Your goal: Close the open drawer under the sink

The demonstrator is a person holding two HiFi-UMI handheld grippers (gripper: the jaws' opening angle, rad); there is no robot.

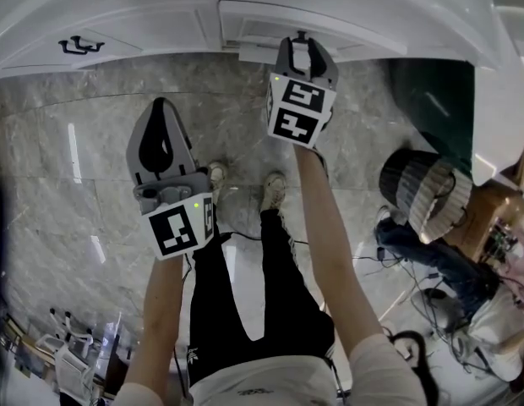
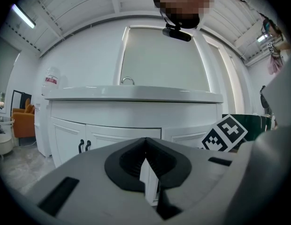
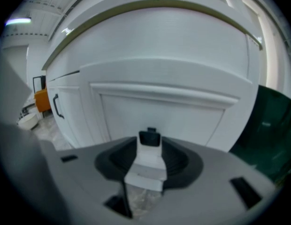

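Under the curved sink rim, the white panelled drawer front (image 1: 275, 24) is sitting in the middle of the white vanity cabinet (image 1: 144, 28). It is appearing to stand slightly proud of the cabinet face, above the grey marble floor (image 1: 76, 150).

From above, the head view is showing both tools at once. The right tool (image 1: 301, 42) is reaching up to the drawer front, while the left tool (image 1: 161, 104) is hanging back over the floor, well apart from the cabinet. A dark green bin (image 1: 431, 91) is standing beside the cabinet's right end.

The right gripper view is giving the close detail that the head view is only hinting at. The drawer front (image 3: 159, 118) is filling the frame just ahead, and a small black handle (image 3: 149, 138) is sitting between the tips of the right tool (image 3: 149, 141). Its jaws are standing part-way apart, flanking the handle closely rather than clamping it, with white cabinet base and a patch of floor showing through the gap below.

Only the left gripper view is showing the chrome tap (image 2: 127, 80) above the white tabletop (image 2: 136, 93), and the paired black door handles (image 2: 83, 146) face on. The left tool (image 2: 145, 142) is holding nothing, its jaws drawn together at the tips, leaving just a thin pale slit.
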